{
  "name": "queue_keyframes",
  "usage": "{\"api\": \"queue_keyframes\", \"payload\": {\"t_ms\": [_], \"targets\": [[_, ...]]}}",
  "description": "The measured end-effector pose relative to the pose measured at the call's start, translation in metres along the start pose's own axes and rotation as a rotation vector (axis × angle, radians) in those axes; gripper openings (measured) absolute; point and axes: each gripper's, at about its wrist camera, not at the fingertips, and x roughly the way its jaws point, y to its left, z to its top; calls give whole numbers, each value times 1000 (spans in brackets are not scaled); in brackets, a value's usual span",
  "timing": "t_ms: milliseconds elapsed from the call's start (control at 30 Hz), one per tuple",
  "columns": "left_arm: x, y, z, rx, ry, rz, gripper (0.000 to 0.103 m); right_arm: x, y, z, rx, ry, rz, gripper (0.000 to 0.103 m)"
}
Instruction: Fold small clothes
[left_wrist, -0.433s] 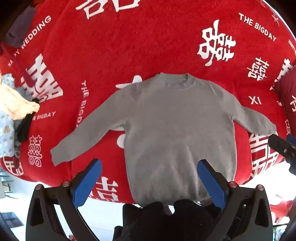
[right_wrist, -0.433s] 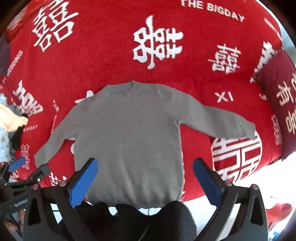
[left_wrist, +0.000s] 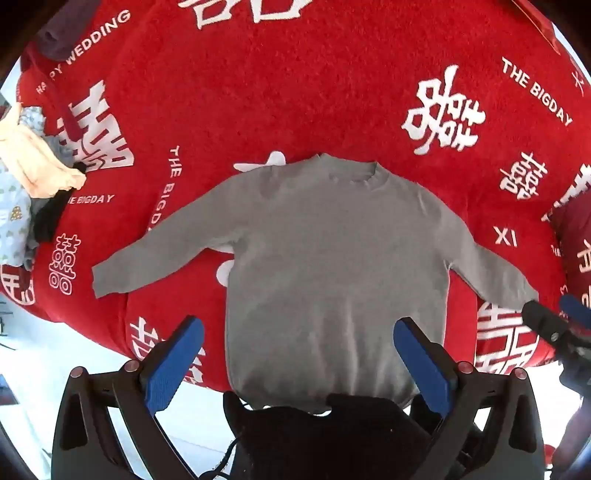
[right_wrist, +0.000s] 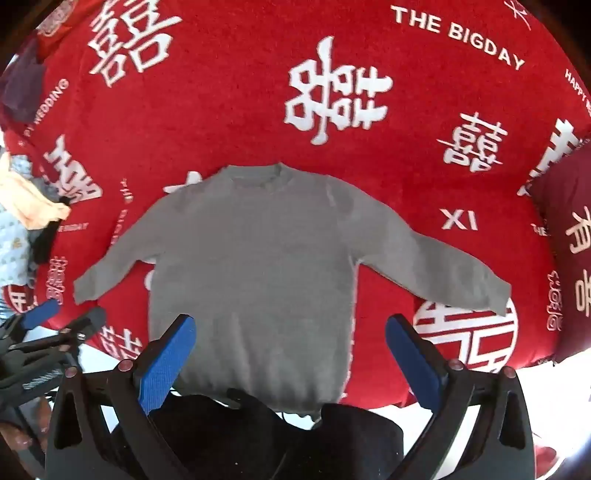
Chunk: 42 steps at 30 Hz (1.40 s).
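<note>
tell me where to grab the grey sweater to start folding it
Take the grey sweater by its cuffs, one per hand-held gripper, each coming from its own outer side. It lies flat, face up, sleeves spread out and down, so the cuff ends are free edges on the red blanket, easy to pinch and swing across the body.

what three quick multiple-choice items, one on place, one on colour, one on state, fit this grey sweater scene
1. Where does the heap of loose pale clothes lie, seen from the left wrist view?
A. at the left edge of the red blanket
B. on the sweater's chest
C. between the gripper's fingers

2. What colour are the pads on the left gripper?
A. yellow
B. blue
C. white

3. How does the grey long-sleeved knit sweater lie?
A. rolled in a ball
B. folded in half
C. spread flat, both sleeves out

Answers: 1 A, the heap sits far left on the red blanket with white lettering; 2 B, both pads show blue; 3 C, body and sleeves lie open.
</note>
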Motion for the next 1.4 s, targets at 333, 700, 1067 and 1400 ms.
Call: {"api": "queue_keyframes", "payload": {"t_ms": [333, 700, 1067, 1400], "targets": [[-6, -11, 14, 95, -13, 5, 103, 12, 1, 3, 61, 38, 13, 102], [-12, -14, 19, 117, -39, -3, 103, 0, 16, 9, 3, -9, -33, 102], [-17, -9, 18, 104, -56, 10, 103, -5, 21, 7, -11, -27, -45, 102], [-23, -12, 19, 129, -82, 18, 103, -10, 24, 6, -12, -43, -60, 102]]}}
